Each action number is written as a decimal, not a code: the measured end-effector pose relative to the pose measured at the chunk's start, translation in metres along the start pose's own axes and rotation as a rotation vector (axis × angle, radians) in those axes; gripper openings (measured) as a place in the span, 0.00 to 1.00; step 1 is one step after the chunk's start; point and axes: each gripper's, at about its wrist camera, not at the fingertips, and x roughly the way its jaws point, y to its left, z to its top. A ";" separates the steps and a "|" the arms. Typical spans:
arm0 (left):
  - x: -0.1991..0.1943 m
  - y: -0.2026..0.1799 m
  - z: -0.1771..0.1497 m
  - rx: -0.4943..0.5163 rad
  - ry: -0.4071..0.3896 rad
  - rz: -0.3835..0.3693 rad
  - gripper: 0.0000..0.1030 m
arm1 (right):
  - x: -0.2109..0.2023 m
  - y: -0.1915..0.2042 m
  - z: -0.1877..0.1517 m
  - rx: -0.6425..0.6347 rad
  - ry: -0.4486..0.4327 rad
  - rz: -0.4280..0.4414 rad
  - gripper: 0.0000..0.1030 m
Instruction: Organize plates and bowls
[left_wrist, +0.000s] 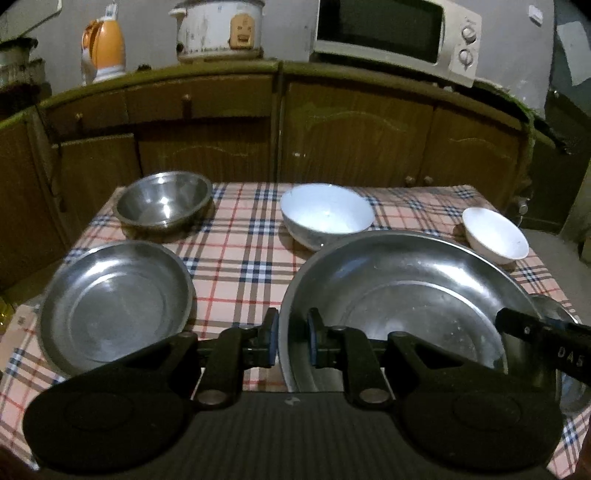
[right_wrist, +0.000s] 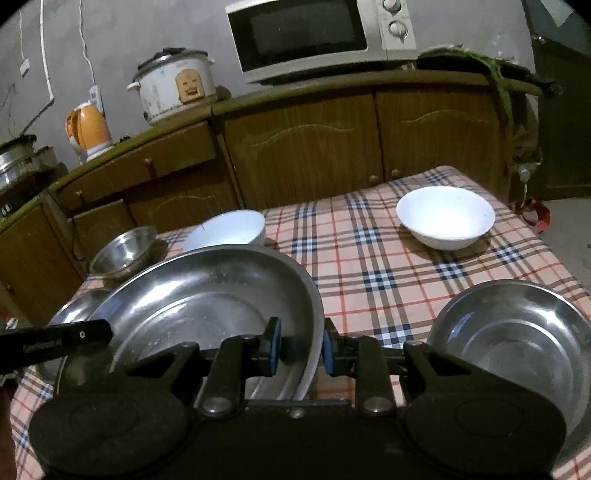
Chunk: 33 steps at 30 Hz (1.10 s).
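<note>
Claws both pinch my big round steel plate (left_wrist: 406, 288): left claw (left_wrist: 291, 341) clamped on its near-left rim, right claw (right_wrist: 301, 349) narrow on the right rim. It looks lifted, though I can't be sure. Checked cloth covers the desk (left_wrist: 240, 251); a smaller steel plate (left_wrist: 114, 302) lies left.

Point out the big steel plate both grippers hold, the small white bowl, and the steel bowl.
big steel plate (left_wrist: 406, 295), left wrist view, inner base.
small white bowl (right_wrist: 445, 214), right wrist view, inside.
steel bowl (left_wrist: 162, 201), left wrist view, inside.

Glossy metal plate (left_wrist: 406, 295), checked cloth (left_wrist: 240, 258)
</note>
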 end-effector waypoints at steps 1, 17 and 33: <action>-0.004 0.000 0.000 -0.001 -0.003 0.001 0.16 | -0.004 0.001 0.000 -0.002 -0.005 0.000 0.29; -0.060 0.000 -0.011 -0.009 -0.058 0.000 0.16 | -0.067 0.010 -0.003 -0.016 -0.067 0.017 0.29; -0.088 0.004 -0.032 -0.008 -0.066 0.009 0.16 | -0.097 0.015 -0.019 -0.013 -0.067 0.036 0.29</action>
